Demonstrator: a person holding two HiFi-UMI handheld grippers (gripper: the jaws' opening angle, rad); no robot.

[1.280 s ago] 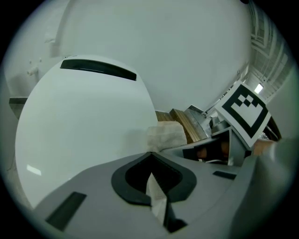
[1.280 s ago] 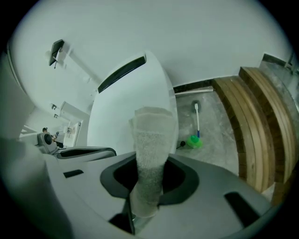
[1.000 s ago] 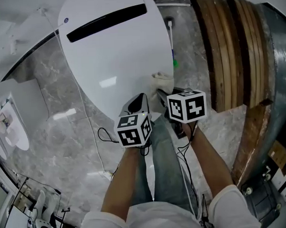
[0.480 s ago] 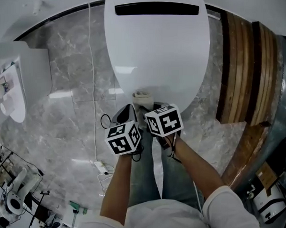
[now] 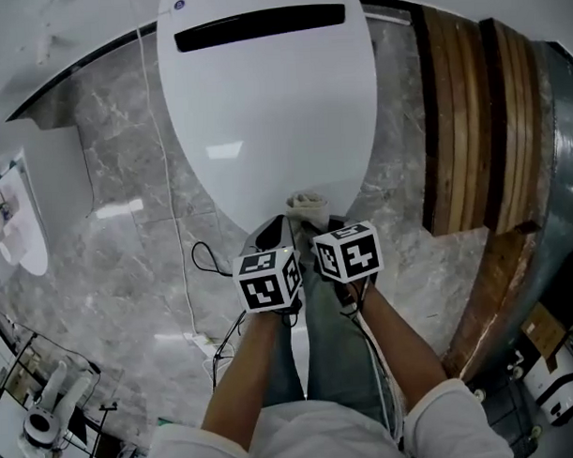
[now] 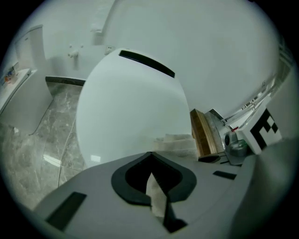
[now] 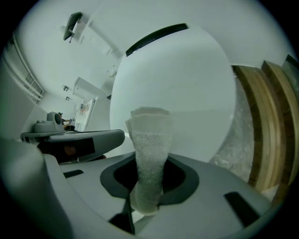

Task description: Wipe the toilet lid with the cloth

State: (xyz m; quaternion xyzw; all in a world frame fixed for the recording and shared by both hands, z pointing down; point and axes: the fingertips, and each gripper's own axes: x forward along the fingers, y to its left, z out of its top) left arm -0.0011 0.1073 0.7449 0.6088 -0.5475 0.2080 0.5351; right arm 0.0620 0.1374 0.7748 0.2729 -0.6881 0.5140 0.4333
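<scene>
Our right gripper (image 7: 147,179) clamps the cloth (image 7: 148,140), the left gripper (image 6: 152,179) has its jaws together, and we judge the toilet lid (image 5: 268,111) not yet wiped.

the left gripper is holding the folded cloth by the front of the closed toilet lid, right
No, it is the right gripper that holds the folded cloth by the front of the closed toilet lid; the right gripper view shows the cloth clamped in it.
</scene>
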